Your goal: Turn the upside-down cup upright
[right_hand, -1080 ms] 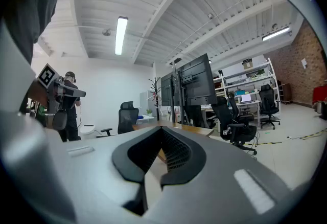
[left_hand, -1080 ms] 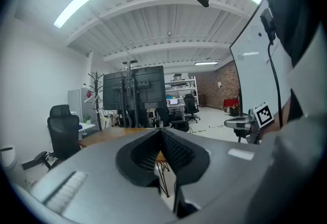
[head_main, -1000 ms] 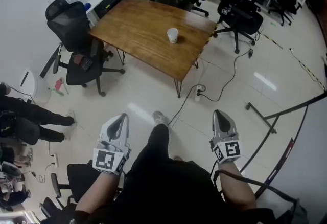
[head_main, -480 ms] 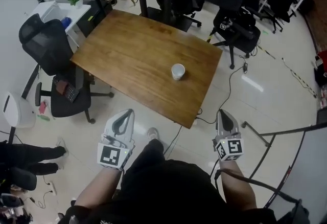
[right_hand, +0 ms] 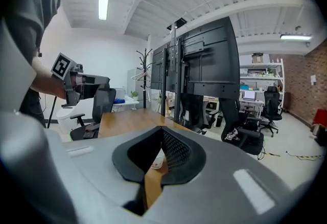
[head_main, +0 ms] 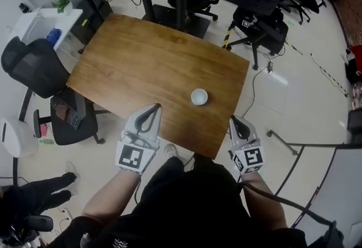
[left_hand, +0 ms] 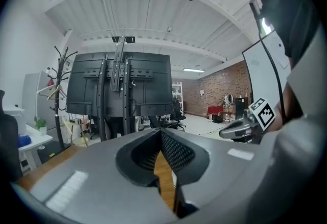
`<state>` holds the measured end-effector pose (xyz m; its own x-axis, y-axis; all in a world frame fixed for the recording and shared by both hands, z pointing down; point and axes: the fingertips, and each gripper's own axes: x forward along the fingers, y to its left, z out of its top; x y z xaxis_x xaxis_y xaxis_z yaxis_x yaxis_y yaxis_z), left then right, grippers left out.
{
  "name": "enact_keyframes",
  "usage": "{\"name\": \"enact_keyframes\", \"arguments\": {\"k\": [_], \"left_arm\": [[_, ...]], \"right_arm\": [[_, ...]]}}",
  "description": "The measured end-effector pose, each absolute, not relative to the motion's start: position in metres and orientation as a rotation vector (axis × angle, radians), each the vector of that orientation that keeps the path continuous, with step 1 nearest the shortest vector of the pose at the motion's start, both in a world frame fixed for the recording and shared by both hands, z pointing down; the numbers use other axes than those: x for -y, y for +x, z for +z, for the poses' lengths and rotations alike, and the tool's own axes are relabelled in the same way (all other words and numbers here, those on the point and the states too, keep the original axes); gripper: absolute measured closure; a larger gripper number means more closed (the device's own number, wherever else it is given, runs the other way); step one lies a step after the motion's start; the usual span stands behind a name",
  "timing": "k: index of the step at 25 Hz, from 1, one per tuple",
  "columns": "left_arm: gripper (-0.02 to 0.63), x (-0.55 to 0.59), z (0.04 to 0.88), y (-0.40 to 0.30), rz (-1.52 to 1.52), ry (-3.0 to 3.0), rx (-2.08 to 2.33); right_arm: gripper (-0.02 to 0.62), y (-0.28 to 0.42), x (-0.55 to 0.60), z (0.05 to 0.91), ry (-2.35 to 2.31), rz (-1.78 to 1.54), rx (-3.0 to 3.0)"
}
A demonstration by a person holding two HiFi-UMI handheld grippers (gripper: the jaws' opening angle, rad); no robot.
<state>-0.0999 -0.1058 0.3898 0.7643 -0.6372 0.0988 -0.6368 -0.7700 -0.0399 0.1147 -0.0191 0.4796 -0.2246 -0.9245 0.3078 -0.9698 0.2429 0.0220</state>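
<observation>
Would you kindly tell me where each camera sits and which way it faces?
Head view: on the person's head, facing steeply down at the wooden table and white cup; forearms, left gripper and right gripper show.
Left gripper view: on the left gripper, facing across the table toward black screens; shut jaws and right gripper show.
Right gripper view: on the right gripper, facing across the table; shut jaws, the cup beyond, left gripper show.
Shared: head and right gripper views both show the cup.
</observation>
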Motion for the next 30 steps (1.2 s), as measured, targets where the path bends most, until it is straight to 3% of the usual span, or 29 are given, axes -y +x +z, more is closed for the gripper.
{"name": "enact_keyframes", "arguments": {"k": [4, 5, 7, 10, 14, 15, 16, 30], "left_arm": [[0.606, 0.109, 0.385, -0.091, -0.179, -2.9, -1.116], [0.579, 0.108, 0.384, -0.092, -0.186, -2.885, -1.145], [0.486, 0.109, 0.384, -0.095, -0.224, -2.858, -1.193], [0.471, 0.116, 0.389, -0.1, -0.27, -2.833, -1.248], [0.48, 0.117, 0.4, -0.101, -0.35, -2.873, -1.23], [0.511, 0.115, 0.407, -0.099, -0.381, -2.898, -1.211], [0.606, 0.113, 0.413, -0.098, -0.416, -2.918, -1.201], [0.607, 0.105, 0.436, -0.135, -0.533, -2.877, -1.378]], "right_arm": [[0.592, 0.118, 0.053, 0.49, 1.686, 0.296, 2.334], [0.591, 0.118, 0.061, 0.493, 1.663, 0.307, 2.353], [0.505, 0.118, 0.08, 0.5, 1.627, 0.323, 2.385], [0.5, 0.115, 0.105, 0.518, 1.604, 0.349, 2.405], [0.489, 0.11, 0.127, 0.549, 1.552, 0.407, 2.38], [0.489, 0.11, 0.13, 0.553, 1.542, 0.406, 2.379], [0.489, 0.109, 0.132, 0.556, 1.534, 0.413, 2.378], [0.486, 0.09, 0.148, 0.625, 1.411, 0.601, 2.265]]}}
